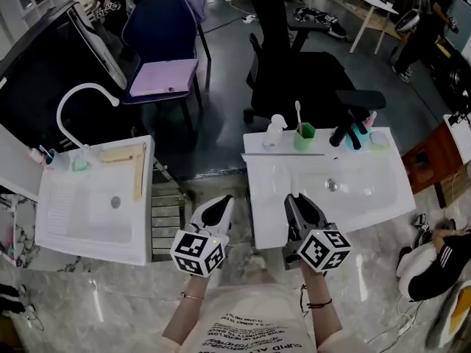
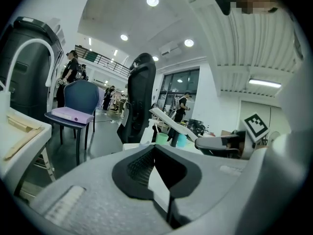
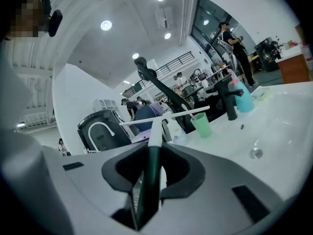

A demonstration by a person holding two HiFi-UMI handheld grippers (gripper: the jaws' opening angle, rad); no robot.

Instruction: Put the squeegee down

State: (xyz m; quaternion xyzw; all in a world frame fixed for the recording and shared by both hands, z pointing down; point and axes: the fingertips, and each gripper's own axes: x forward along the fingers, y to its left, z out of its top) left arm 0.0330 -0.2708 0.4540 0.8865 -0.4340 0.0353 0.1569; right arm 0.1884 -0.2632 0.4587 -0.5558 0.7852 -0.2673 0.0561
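The squeegee (image 3: 157,131) has a dark green handle, a white neck and a long thin white blade. My right gripper (image 3: 152,155) is shut on the handle, and the blade stands crosswise ahead of the jaws. In the head view the blade (image 1: 283,154) shows as a thin line over the back left of the white right-hand sink (image 1: 383,197), with the right gripper (image 1: 302,203) at that sink's front left edge. My left gripper (image 1: 215,206) hovers beside it over the gap between the two sinks. Its jaws (image 2: 155,153) stand slightly apart with nothing between them.
A spray bottle (image 1: 275,132), a green cup (image 1: 305,136), a black faucet (image 1: 342,133) and a teal bottle (image 1: 357,137) line the right sink's back edge. A second white sink (image 1: 73,234) stands left, a slatted rack (image 1: 166,212) between them. Chairs (image 1: 162,43) stand behind.
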